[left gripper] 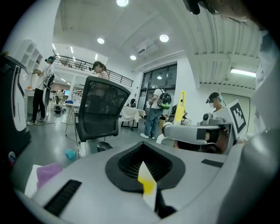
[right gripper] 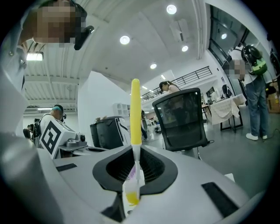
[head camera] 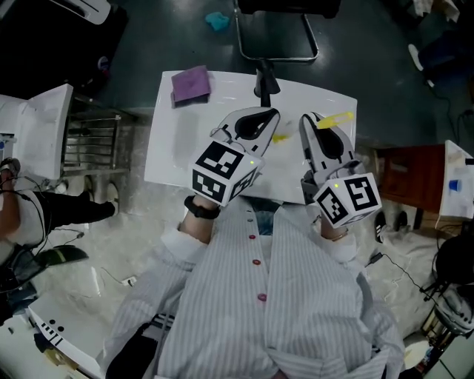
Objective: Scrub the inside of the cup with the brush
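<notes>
Dark floor (head camera: 148, 44) is seen under a white table (head camera: 167, 155). A black mesh office chair (left gripper: 103, 111) is parked behind it. The white ceiling is lit by recessed round lights (left gripper: 164, 38). Tall dark-framed windows (left gripper: 159, 81) and a railed mezzanine (left gripper: 83, 64) are seen beyond.

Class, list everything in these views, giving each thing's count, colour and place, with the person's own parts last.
table: one, white, in front of the person
cloth: one, purple, far left corner of the table
brush: one, yellow handle, in the right claw, handle pointing away
thin piece: one, white and yellow, pinched in the left claw; cannot tell what it is
office chair: one, black, beyond the table
small item: one, teal, on the floor by the chair
left claw: one, grey-white, shut on the thin piece
right claw: one, grey-white, shut on the brush
shirt: one, white striped, bottom of head view
</notes>
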`<state>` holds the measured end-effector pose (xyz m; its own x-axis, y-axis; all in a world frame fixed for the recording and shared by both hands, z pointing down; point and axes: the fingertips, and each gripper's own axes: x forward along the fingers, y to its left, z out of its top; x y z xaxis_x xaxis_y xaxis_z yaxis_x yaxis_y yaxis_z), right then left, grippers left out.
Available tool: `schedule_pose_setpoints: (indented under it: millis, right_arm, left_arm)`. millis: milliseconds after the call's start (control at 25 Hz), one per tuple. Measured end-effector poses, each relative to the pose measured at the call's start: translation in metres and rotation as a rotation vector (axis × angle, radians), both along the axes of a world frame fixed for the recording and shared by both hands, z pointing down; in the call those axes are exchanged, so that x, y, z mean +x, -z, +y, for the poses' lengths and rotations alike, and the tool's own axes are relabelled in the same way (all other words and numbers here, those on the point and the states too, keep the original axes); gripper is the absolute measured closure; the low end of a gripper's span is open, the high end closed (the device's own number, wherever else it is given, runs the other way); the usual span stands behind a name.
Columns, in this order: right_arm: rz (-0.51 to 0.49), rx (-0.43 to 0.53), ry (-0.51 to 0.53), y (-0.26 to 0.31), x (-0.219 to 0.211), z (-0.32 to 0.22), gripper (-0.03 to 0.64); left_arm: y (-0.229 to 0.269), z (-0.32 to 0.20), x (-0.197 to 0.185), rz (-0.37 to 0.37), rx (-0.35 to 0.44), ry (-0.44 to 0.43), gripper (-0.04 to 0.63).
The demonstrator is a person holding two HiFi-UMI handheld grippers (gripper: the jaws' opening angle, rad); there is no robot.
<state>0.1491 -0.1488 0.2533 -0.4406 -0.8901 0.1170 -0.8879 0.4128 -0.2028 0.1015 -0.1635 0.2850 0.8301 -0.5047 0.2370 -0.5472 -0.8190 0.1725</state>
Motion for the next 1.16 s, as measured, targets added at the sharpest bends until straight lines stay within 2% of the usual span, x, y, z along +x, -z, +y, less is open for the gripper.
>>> schedule_pose_setpoints:
  millis: [440,1160]
  right_arm:
    - [0.028,-0.019,0.010,-0.009,-0.010,-0.003,0.558]
    - [0.048,-0.046,0.018,-0.019,-0.008,-0.002,0.558]
  left_arm:
    - [-0.006,-0.004,-0.015,0.000,-0.008,0.022,0.586]
    - [-0.014,-0.004,-0.014,-0.008,-0.028,0.029,0.586]
